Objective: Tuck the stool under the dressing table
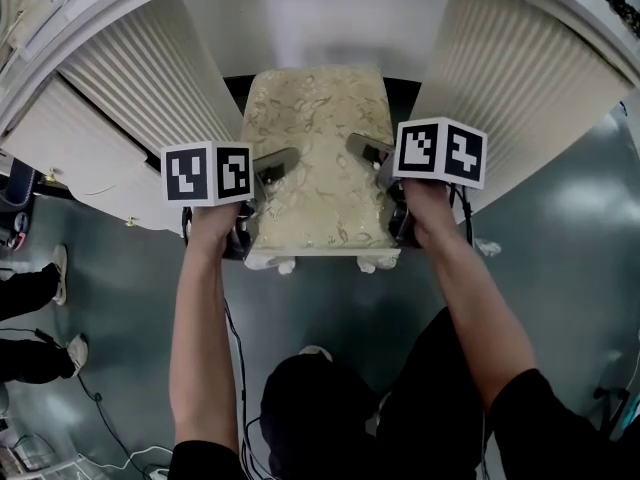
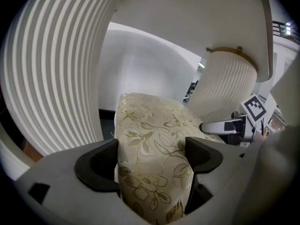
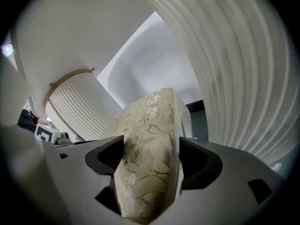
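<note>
The dark, glossy grey-green floor (image 1: 120,298) is carrying everything here. The dressing table (image 1: 140,98) is standing on it on two white fluted pedestals, one at each side, with a gap between them. The stool (image 1: 318,158) is sitting at the mouth of that gap, its white feet showing at its near edge; whether they are touching the floor cannot be told. A black cable (image 1: 237,363) is trailing across the floor, and a bystander's shoes (image 1: 60,268) are resting at the left.

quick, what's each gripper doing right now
Left gripper: shut on the stool, at its seat's left edge.
Right gripper: shut on the stool's right edge.
</note>
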Motion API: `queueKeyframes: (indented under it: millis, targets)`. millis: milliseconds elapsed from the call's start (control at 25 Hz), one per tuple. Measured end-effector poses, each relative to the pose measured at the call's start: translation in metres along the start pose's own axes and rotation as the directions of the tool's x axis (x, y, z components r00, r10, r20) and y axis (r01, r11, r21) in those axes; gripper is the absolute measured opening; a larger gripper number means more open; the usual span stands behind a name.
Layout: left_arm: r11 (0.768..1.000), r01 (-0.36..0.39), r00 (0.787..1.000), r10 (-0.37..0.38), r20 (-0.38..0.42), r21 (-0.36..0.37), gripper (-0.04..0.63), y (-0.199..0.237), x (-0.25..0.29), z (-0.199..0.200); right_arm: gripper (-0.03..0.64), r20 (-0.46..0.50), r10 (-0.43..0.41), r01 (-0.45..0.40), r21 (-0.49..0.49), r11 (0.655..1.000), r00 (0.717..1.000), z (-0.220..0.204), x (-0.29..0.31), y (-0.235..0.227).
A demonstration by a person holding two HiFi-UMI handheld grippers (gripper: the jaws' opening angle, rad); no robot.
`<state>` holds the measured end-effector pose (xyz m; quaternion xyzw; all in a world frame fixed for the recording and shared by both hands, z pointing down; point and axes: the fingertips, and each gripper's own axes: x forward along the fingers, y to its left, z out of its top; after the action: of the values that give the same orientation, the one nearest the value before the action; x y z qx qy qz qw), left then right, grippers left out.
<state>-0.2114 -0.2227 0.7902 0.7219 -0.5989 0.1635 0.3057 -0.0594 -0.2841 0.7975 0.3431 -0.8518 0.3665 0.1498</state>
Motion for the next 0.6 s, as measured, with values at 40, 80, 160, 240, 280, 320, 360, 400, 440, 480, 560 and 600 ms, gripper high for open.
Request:
queueKeyframes:
  millis: [40, 80, 160, 240, 280, 320, 360, 400, 440, 480, 560, 600]
  targets:
    - [1.0, -0.002, 1.0, 0.002, 0.0, 0.0, 0.448, 0.0, -0.0001, 0.0003, 0.321, 0.0, 0.0, 0.0, -0.003, 1.0, 1.0, 0.0007, 0.0002, 0.0001]
    - [1.0, -0.002, 1.0, 0.002, -0.001, 0.002, 0.448, -0.0007, -0.0004, 0.0004, 0.321, 0.001, -0.001, 0.001, -0.007, 1.0, 1.0, 0.001, -0.0006, 0.0002]
    - [1.0, -0.001, 1.0, 0.001, -0.001, 0.005, 0.448, -0.0022, -0.0012, 0.0001, 0.321, 0.004, -0.006, 0.006, -0.014, 1.0, 1.0, 0.0011, -0.0026, 0.0005]
    - [1.0, -0.002, 1.0, 0.002, 0.0, 0.002, 0.448, -0.0029, -0.0024, -0.0005, 0.321, 0.005, -0.011, 0.011, -0.024, 1.0, 1.0, 0.0011, -0.0038, 0.0012]
    - [1.0, -0.003, 1.0, 0.003, -0.001, 0.002, 0.448, -0.0028, -0.0032, -0.0005, 0.321, 0.006, -0.013, 0.013, -0.027, 1.0, 1.0, 0.0015, -0.0041, 0.0019]
    - [1.0, -0.004, 1.0, 0.004, 0.0, 0.002, 0.448, -0.0025, -0.0038, -0.0001, 0.321, 0.008, -0.014, 0.015, -0.03, 0.999, 1.0, 0.0019, -0.0043, 0.0028]
    - [1.0, -0.005, 1.0, 0.005, 0.0, 0.005, 0.448, -0.0022, -0.0041, 0.0004, 0.321, 0.01, -0.016, 0.017, -0.032, 0.999, 1.0, 0.0021, -0.0043, 0.0034]
    - [1.0, -0.004, 1.0, 0.004, 0.0, 0.006, 0.448, -0.0021, -0.0039, 0.0005, 0.321, 0.013, -0.019, 0.02, -0.036, 0.999, 1.0, 0.002, -0.0046, 0.0036]
    - [1.0, -0.003, 1.0, 0.003, 0.001, 0.007, 0.448, -0.0024, -0.0033, 0.0002, 0.321, 0.017, -0.025, 0.026, -0.048, 0.999, 1.0, 0.0022, -0.0052, 0.0037]
    - [1.0, 0.0, 1.0, 0.0, 0.002, 0.007, 0.448, -0.003, -0.0024, -0.0002, 0.321, 0.021, -0.037, 0.038, -0.07, 0.997, 0.999, 0.0029, -0.0063, 0.0041]
    - [1.0, 0.009, 1.0, -0.009, 0.002, 0.008, 0.448, -0.0042, -0.0003, 0.0003, 0.319, 0.029, -0.072, 0.075, -0.13, 0.989, 0.997, 0.0056, -0.0083, 0.0061]
    - [1.0, 0.012, 1.0, -0.012, 0.002, 0.009, 0.448, -0.0043, 0.0004, 0.0013, 0.319, 0.032, -0.082, 0.086, -0.142, 0.986, 0.996, 0.0069, -0.0083, 0.0064]
